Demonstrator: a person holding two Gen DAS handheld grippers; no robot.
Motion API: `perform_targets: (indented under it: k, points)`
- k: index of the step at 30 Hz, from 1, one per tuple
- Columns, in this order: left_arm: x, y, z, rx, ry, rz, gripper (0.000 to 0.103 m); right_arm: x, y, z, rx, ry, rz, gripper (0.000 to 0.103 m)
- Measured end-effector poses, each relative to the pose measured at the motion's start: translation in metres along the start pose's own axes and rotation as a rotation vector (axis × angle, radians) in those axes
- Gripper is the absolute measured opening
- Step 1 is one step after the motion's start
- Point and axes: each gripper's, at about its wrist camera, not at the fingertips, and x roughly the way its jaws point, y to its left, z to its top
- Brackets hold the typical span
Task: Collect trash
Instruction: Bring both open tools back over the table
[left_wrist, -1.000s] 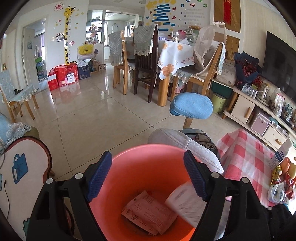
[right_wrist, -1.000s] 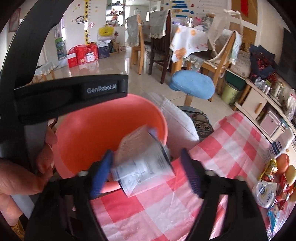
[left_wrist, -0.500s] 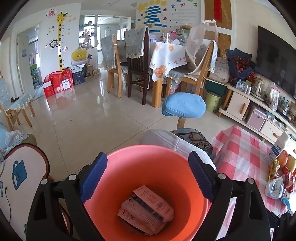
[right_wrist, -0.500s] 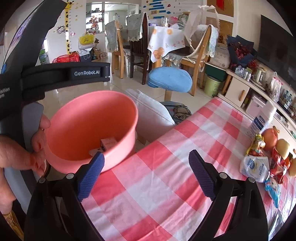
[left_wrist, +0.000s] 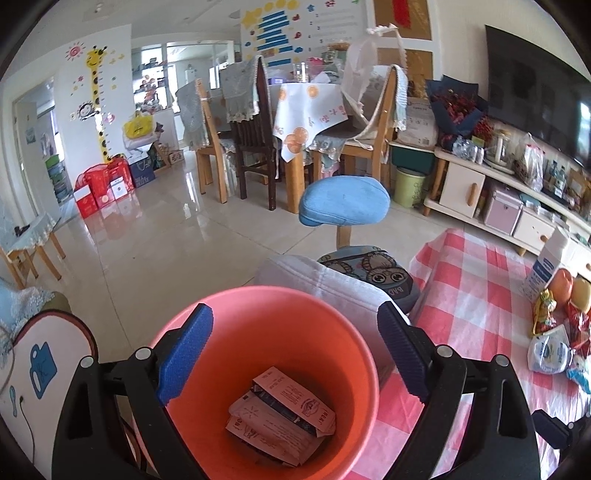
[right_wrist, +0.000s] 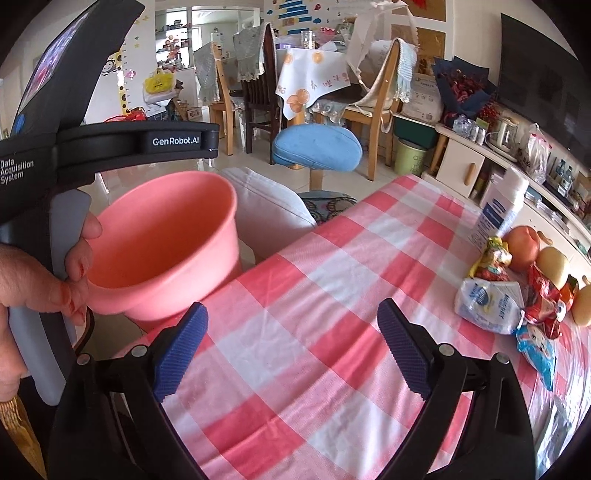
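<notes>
The salmon-pink plastic bin (left_wrist: 266, 354) is the landmark here: a smooth round tub, its lower rim cut off by the bottom edge of the left wrist view. Whether the left gripper (left_wrist: 291, 354) actually clamps it cannot be told; its ribbed blue pads sit wide apart on either side of the rim. Inside the bin lie flattened pink paper packets (left_wrist: 280, 421), their small print too blurred to read. In the right wrist view the bin's inside bottom is hidden by its own wall. Left of the bin there, the other handset's casing reads "GenRobot.AI" and "Data Acquisition System". The right gripper (right_wrist: 291, 350) hovers over the red-and-white checked tablecloth (right_wrist: 332, 280) just right of the bin, fingers spread wide and holding nothing. Well right of the bin, crinkly snack wrappers (right_wrist: 491, 302) cluster beside a blue-and-white carton (right_wrist: 498, 210) and round fruit (right_wrist: 522, 247).
</notes>
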Motion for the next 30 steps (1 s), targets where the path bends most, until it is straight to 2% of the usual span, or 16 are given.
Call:
perform_targets:
  k: [30]
  points:
    - [-0.023, -0.125, -0.026, 0.246, -0.032, -0.089, 0.09, -0.058, -0.092, -0.046, 0.111, -0.048, -0.102, 0.094]
